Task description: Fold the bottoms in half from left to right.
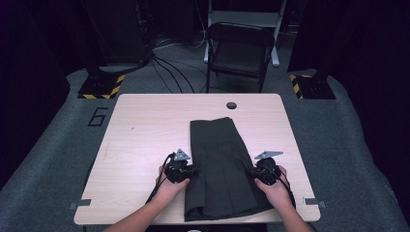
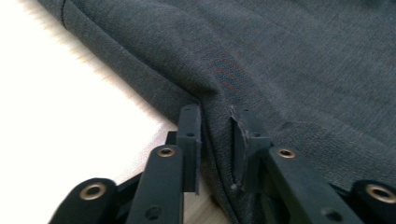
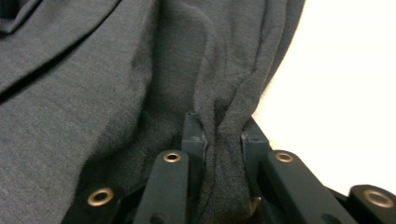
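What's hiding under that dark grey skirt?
The wooden table lies under the dark grey skirt. Each hand-held gripper, left and right, pinches a side edge. Anything beneath the cloth's middle is covered, so I cannot tell.

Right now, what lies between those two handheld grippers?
In the high view, only the dark grey skirt spans between the left gripper and right gripper.

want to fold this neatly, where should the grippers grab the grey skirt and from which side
Grip the grey skirt at its two long side edges, each gripper coming in flat from its own side. It lies flat, hem toward the person, so only the edges offer a fold to pinch. The left gripper and right gripper each have edge fabric bunched between the jaws.
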A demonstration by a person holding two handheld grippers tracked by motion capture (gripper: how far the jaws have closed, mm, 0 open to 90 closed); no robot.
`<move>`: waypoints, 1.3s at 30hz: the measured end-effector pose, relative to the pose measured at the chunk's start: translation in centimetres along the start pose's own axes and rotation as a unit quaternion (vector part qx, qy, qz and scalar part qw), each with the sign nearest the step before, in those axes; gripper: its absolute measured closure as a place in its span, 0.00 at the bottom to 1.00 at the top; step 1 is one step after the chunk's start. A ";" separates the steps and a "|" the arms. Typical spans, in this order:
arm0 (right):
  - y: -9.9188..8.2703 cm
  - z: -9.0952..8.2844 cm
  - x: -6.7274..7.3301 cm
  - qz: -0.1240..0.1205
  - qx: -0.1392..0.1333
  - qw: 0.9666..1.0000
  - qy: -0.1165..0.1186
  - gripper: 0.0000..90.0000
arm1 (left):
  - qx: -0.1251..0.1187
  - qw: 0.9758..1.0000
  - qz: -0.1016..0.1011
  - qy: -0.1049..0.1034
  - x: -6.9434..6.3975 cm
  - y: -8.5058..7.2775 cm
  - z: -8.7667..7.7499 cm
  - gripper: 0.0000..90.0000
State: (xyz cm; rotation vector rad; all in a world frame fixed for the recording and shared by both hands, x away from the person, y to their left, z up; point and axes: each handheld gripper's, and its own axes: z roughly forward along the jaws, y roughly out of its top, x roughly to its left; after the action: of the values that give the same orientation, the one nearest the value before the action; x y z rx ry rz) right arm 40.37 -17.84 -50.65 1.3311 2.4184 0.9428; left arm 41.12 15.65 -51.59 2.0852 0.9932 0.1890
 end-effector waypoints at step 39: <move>3.2 1.9 7.8 -0.110 0.048 0.985 0.123 0.92 | 0.038 0.996 -0.058 0.052 5.3 -2.6 -6.2 0.92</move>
State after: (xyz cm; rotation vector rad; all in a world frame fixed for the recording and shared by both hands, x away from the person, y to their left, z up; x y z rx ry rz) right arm 39.06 -9.43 -49.26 0.9979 2.7592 0.9928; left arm 40.46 24.06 -50.27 2.0957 1.1965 0.2050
